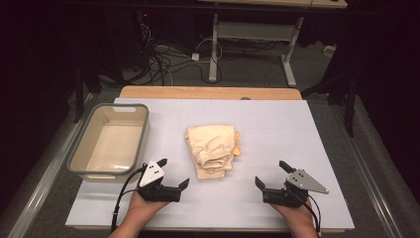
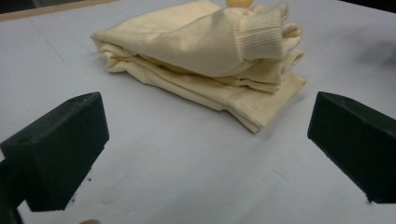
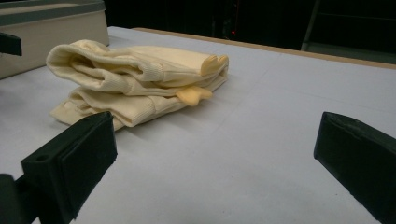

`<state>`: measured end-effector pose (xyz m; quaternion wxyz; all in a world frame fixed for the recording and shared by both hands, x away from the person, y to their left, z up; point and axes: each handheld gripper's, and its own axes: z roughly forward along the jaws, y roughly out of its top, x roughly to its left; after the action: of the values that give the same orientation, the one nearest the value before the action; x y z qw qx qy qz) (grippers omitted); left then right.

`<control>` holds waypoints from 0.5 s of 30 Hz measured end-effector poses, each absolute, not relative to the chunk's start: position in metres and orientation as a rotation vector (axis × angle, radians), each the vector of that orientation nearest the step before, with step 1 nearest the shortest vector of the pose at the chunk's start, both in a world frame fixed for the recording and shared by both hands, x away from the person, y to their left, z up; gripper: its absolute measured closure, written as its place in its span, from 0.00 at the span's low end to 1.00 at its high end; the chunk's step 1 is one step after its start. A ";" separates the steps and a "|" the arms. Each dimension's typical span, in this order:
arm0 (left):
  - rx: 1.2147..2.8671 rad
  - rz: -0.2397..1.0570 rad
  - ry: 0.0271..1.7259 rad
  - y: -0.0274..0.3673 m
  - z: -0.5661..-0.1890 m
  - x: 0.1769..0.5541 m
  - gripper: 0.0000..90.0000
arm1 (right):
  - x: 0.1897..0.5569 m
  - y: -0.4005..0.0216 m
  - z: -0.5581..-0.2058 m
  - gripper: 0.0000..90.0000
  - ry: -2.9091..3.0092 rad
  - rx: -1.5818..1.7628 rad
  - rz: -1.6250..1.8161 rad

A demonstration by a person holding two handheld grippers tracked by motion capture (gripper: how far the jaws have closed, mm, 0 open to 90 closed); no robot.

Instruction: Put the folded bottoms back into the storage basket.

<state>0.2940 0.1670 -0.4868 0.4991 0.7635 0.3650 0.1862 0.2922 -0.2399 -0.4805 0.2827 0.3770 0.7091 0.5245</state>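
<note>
Cream garment (image 1: pixel 212 148) with yellow trim, beige grey-rimmed bin (image 1: pixel 110 141), white table (image 1: pixel 277 129).

Folded garment (image 1: pixel 212 150) mid-table (image 1: pixel 277 129), tub (image 1: pixel 110 141) to its left

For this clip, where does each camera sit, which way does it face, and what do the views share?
High view: above the person's side, looking forward and down at the table, bin, both hands.
Left gripper view: rides the left gripper, facing the folded garment between open jaws.
Right gripper view: rides the right gripper, facing the garment's other side.
Shared: the garment.
</note>
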 end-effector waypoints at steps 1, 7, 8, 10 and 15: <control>1.845 0.445 0.881 0.167 -0.487 0.294 0.00 | 0.292 -0.240 -0.480 0.00 1.896 1.012 1.403; 1.823 0.413 0.871 0.165 -0.486 0.294 0.00 | 0.287 -0.244 -0.480 0.00 1.877 1.033 1.406; 1.821 0.416 0.868 0.165 -0.487 0.295 0.00 | 0.287 -0.245 -0.480 0.00 1.875 1.034 1.407; 1.820 0.419 0.876 0.166 -0.486 0.295 0.00 | 0.286 -0.246 -0.479 0.00 1.875 1.037 1.409; 1.813 0.417 0.877 0.167 -0.486 0.295 0.00 | 0.288 -0.247 -0.480 0.00 1.872 1.040 1.413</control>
<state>0.2953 0.1673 -0.4856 0.5162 0.7550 0.3652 0.1736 0.2876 -0.2471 -0.4798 0.2839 0.3885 0.6997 0.5281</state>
